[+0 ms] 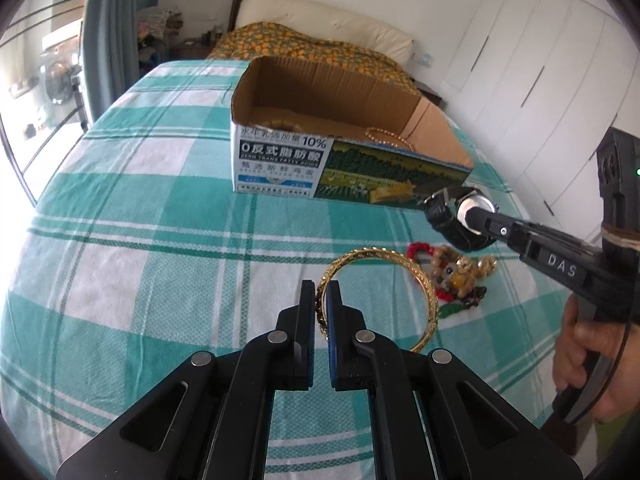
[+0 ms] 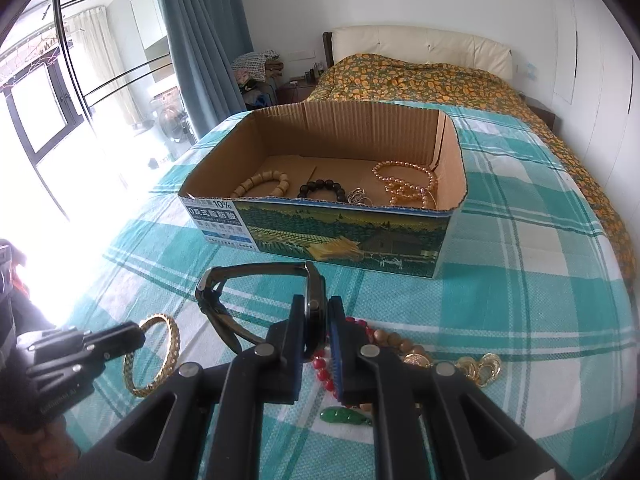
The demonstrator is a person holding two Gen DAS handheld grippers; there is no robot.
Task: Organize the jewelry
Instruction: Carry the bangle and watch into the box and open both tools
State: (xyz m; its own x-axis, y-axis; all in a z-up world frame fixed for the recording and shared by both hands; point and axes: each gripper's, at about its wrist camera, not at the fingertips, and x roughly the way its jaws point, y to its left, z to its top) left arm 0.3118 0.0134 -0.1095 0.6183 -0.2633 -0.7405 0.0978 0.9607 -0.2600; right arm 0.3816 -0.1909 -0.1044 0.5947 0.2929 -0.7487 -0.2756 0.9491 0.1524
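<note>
The gold bangle (image 1: 376,292) is being pinched by its rim between the fingers of the left claw (image 1: 320,312), its far arc reaching out ahead of the tips over the checked bedsheet (image 1: 160,208), while the black wristwatch (image 2: 264,300) is being clamped by its case in the right claw (image 2: 318,320), the strap looping out to that claw's left. Both claws are closed on their pieces. The open cardboard box (image 2: 340,236) is lying straight ahead of both, already holding a wooden bead bracelet (image 2: 264,184), a black bead bracelet (image 2: 322,191) and a pearl-like strand (image 2: 406,182). Judging from this, each piece is best carried forward above the near wall before the grip is eased, and set into a bare patch so strands are not tangling. Beneath and right of the right claw, the remaining jewelry pile (image 2: 400,350) is waiting.
</note>
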